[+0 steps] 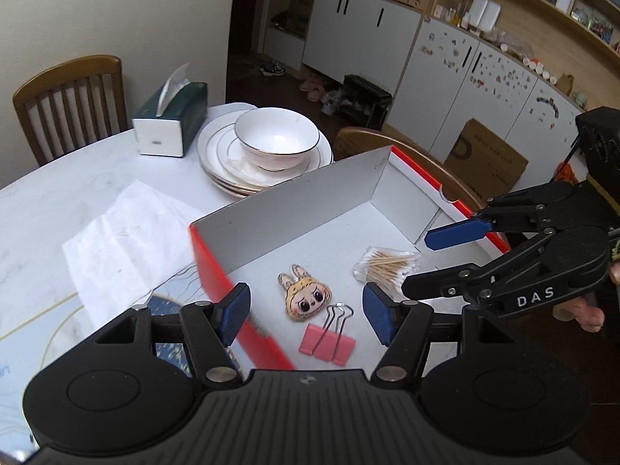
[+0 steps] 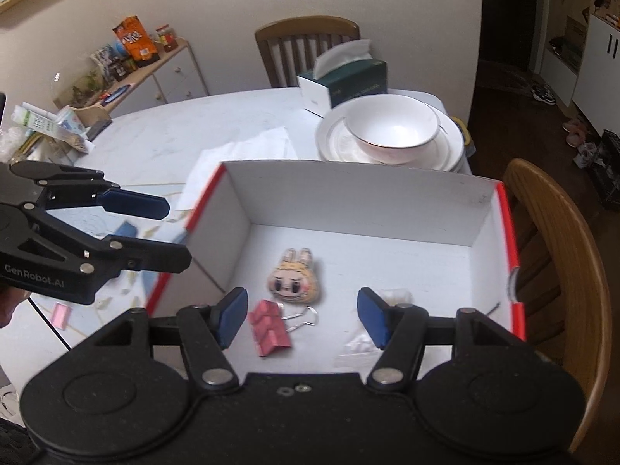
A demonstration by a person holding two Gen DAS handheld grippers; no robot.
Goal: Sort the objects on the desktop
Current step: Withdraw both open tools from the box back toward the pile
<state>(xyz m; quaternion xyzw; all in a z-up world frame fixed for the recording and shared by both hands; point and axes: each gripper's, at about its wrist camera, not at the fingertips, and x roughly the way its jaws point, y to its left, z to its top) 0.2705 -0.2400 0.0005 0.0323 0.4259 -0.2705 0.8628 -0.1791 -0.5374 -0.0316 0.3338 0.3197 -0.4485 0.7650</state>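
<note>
A white box with red outer sides point(image 1: 310, 201) point(image 2: 348, 190) stands on the table. Inside lie a bunny-face charm point(image 1: 305, 297) point(image 2: 295, 281), pink binder clips point(image 1: 327, 343) point(image 2: 269, 327) and a bag of cotton swabs point(image 1: 387, 264), partly hidden in the right wrist view point(image 2: 360, 345). My left gripper point(image 1: 306, 312) is open and empty above the box's near left edge; it also shows at the left of the right wrist view point(image 2: 174, 232). My right gripper point(image 2: 302, 316) is open and empty over the box; it also shows in the left wrist view point(image 1: 416, 263).
A bowl on stacked plates point(image 1: 271, 143) point(image 2: 391, 128) and a tissue box point(image 1: 170, 120) point(image 2: 345, 83) stand behind the box. A white sheet of paper point(image 1: 128, 240) lies to its left. A pink item point(image 2: 62, 314) lies on the table. Wooden chairs point(image 2: 562, 271) surround the table.
</note>
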